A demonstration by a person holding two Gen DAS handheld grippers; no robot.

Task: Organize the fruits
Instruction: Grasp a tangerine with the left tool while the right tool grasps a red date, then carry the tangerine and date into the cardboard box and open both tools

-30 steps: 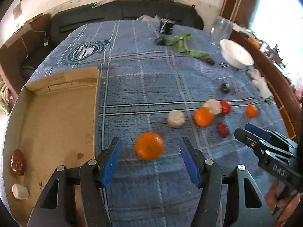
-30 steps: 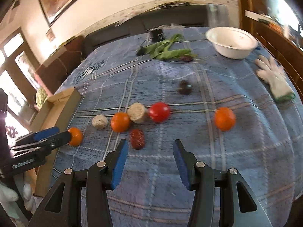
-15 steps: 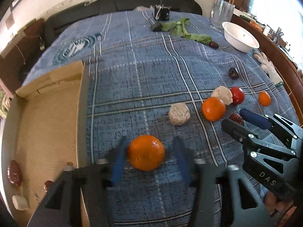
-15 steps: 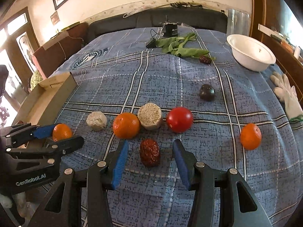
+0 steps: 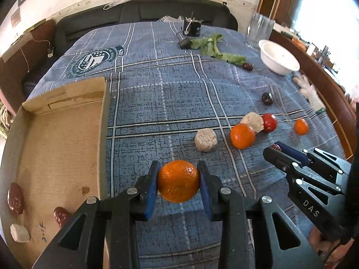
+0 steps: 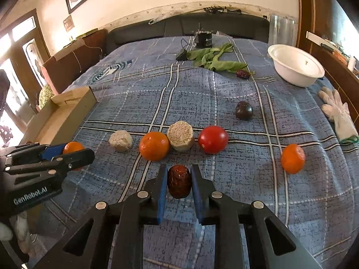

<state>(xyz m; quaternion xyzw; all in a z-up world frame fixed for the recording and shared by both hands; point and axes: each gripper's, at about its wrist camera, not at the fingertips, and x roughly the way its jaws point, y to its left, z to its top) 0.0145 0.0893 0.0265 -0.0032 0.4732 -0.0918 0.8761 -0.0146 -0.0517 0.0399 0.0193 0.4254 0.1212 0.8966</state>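
Note:
My left gripper (image 5: pixel 178 180) is shut on an orange tangerine (image 5: pixel 178 181), next to the cardboard box (image 5: pixel 102 121) at the left. The box holds two red dates (image 5: pixel 15 198) and a pale lump (image 5: pixel 19 235). My right gripper (image 6: pixel 179 182) is shut on a dark red date (image 6: pixel 179 181) on the blue plaid cloth. Ahead of it lie a tangerine (image 6: pixel 154 146), two beige lumps (image 6: pixel 180 136), a red tomato (image 6: pixel 213 139), a smaller tangerine (image 6: pixel 292 158) and a dark plum (image 6: pixel 244 110). The left gripper also shows in the right wrist view (image 6: pixel 74 151).
A white bowl (image 6: pixel 296 67) and a white glove (image 6: pixel 336 112) lie at the right. Green leaves (image 6: pixel 215 60), another date (image 6: pixel 243 74), a black device (image 6: pixel 203 39) and a glass (image 6: pixel 280 31) are at the back. A dark sofa stands behind the table.
Both grippers moved forward and closed: the left on the tangerine, the right on the dark red date. Both were open a second ago.

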